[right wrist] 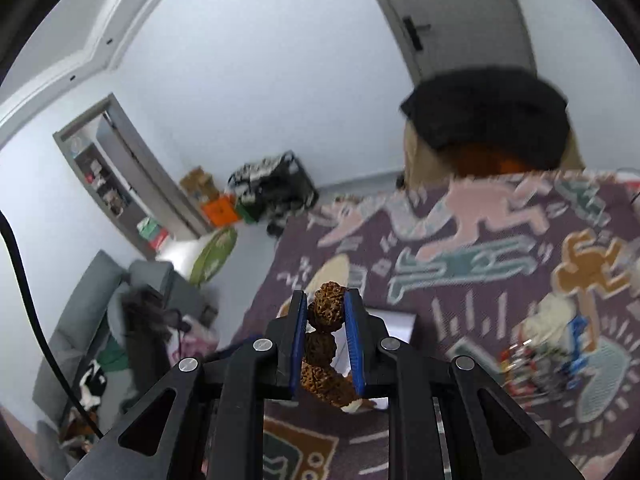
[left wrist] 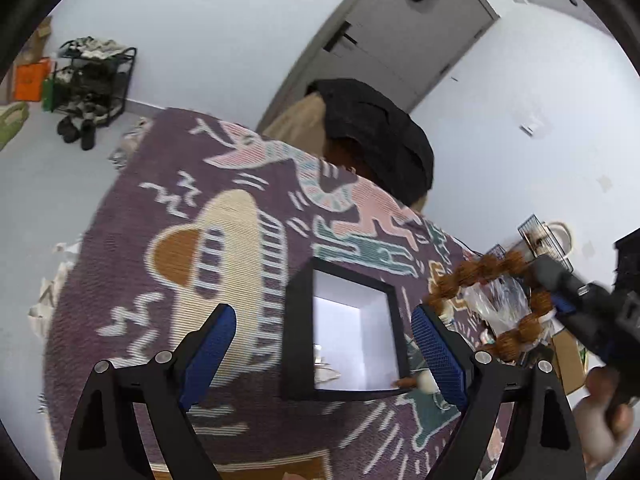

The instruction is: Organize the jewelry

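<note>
A black box with a white inside [left wrist: 344,332] sits on the patterned purple cloth [left wrist: 180,200]; some pale jewelry lies at its lower left and a small brown and white piece at its lower right corner. My left gripper [left wrist: 324,320] is open and empty, its blue pads either side of the box. My right gripper [right wrist: 326,304] is shut on a bracelet of large brown knobbly beads [right wrist: 328,306]. In the left wrist view the bracelet [left wrist: 492,268] hangs as a loop from the right gripper [left wrist: 548,288], to the right of the box and above the cloth.
A clear plastic bag [left wrist: 500,300] and cardboard lie right of the box. A pile of mixed small items [right wrist: 536,356] lies on the cloth at right. A chair with a black garment [left wrist: 376,128] stands behind the table. A shoe rack [left wrist: 92,80] stands by the far wall.
</note>
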`<state>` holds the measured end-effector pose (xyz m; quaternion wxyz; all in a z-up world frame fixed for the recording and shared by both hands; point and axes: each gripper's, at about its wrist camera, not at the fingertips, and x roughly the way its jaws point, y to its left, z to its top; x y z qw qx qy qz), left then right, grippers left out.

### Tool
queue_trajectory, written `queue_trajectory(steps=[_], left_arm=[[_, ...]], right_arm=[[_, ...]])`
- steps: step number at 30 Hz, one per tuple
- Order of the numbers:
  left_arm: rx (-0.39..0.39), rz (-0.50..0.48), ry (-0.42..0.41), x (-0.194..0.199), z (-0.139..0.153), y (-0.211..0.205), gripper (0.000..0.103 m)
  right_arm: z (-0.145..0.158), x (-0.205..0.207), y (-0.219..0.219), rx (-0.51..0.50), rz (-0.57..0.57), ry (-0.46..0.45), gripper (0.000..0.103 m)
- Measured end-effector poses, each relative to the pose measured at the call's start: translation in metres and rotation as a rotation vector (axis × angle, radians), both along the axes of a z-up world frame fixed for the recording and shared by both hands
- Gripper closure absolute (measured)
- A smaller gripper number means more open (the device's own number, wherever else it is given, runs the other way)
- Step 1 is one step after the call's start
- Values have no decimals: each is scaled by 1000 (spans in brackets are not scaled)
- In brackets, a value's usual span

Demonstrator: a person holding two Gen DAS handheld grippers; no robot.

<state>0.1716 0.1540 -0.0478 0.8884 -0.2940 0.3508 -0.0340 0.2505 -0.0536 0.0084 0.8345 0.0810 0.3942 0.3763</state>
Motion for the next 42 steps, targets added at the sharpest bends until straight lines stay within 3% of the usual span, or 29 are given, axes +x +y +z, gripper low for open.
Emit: queue_trajectory(steps=[4, 8, 10, 11, 12, 24, 39, 42], left_arm=[[6, 11, 1, -7, -2, 11, 13], [-3, 12, -4, -7, -3, 16, 13], [-6, 8, -6, -8, -4, 15, 13], [-5, 4, -6, -7, -5, 15, 13], [-5, 2, -7, -7, -5, 13, 13], [21, -42, -7, 1, 1, -16, 13], [131, -182, -37, 19, 15, -102, 14], [157, -217, -38, 25, 15, -122, 18]], right_arm=[[-10, 5, 12, 6, 12, 11, 83], [-19, 9, 20, -86, -44, 11, 81], [-27, 16, 17, -94, -36, 54, 64], [-29, 18, 15, -90, -37, 60, 48], [-30, 18, 10, -85, -46, 56, 41], [-39, 12, -56, -106, -126, 34, 41], [-72, 14, -154, -68, -267, 92, 41], [-76, 12, -171, -60, -300, 99, 41]])
